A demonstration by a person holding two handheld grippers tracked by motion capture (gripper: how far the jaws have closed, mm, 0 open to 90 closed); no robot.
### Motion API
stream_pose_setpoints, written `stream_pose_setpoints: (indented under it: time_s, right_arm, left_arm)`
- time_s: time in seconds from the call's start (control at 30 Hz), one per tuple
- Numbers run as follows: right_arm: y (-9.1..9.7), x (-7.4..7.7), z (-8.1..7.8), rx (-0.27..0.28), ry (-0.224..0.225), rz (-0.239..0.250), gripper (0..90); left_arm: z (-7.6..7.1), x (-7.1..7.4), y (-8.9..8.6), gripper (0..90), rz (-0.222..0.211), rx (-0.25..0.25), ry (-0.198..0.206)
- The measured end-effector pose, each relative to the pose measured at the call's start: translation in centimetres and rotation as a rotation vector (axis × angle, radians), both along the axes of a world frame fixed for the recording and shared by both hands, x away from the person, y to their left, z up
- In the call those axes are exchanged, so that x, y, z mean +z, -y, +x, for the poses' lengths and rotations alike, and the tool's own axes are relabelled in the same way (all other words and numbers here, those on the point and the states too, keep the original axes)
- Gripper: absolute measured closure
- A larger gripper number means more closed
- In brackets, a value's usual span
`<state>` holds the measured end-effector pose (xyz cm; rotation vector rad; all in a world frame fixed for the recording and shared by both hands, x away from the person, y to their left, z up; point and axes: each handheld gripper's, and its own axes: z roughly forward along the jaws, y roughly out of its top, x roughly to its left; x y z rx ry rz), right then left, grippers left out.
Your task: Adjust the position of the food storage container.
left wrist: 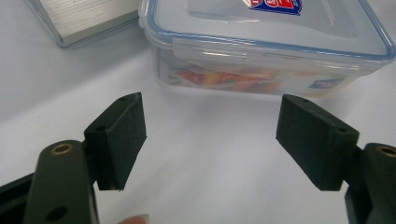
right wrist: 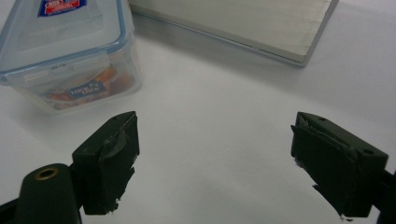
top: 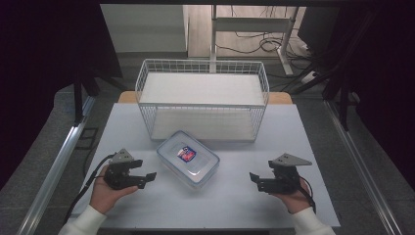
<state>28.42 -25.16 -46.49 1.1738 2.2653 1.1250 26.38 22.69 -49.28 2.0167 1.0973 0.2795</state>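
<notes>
A clear plastic food box (top: 188,159) with a blue-rimmed lid and a red and blue label lies on the white table, in front of the wire basket. My left gripper (top: 147,178) rests at the box's left, open, nothing between its fingers; the box (left wrist: 266,51) lies just ahead of it. My right gripper (top: 255,180) stands off to the box's right, also open and holding nothing. From that side the box (right wrist: 65,51) shows at the upper left, with coloured contents inside.
A white wire basket (top: 202,100) with a pale board as its floor stands at the back of the table (top: 230,200). Its base edge (left wrist: 86,21) (right wrist: 243,25) shows near the box. Table legs and cables lie on the floor beyond.
</notes>
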Motion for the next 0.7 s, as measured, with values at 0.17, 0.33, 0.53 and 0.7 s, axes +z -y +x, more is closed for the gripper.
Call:
stream_pose_setpoints:
  time_s: [0.17, 0.33, 0.53, 0.7]
  right_arm:
    - [-0.01, -0.28, 0.40, 0.008, -0.008, -0.015, 15.9]
    - [-0.24, -0.26, 0.35, 0.011, -0.015, -0.028, 16.7]
    - [-0.48, -0.20, 0.23, 0.012, -0.014, -0.036, 17.2]
    - [-0.45, -0.51, 0.37, 0.013, -0.026, -0.049, 17.2]
  left_arm:
    - [-0.16, -0.06, 0.06, 23.9, 0.018, -0.001, 0.001]
    - [-0.47, 0.04, 0.09, 23.9, 0.018, -0.003, 0.012]
    - [-0.71, 0.14, 0.14, 24.0, 0.007, -0.001, 0.014]
    - [-0.40, 0.01, 0.08, 24.0, 0.013, -0.004, 0.012]
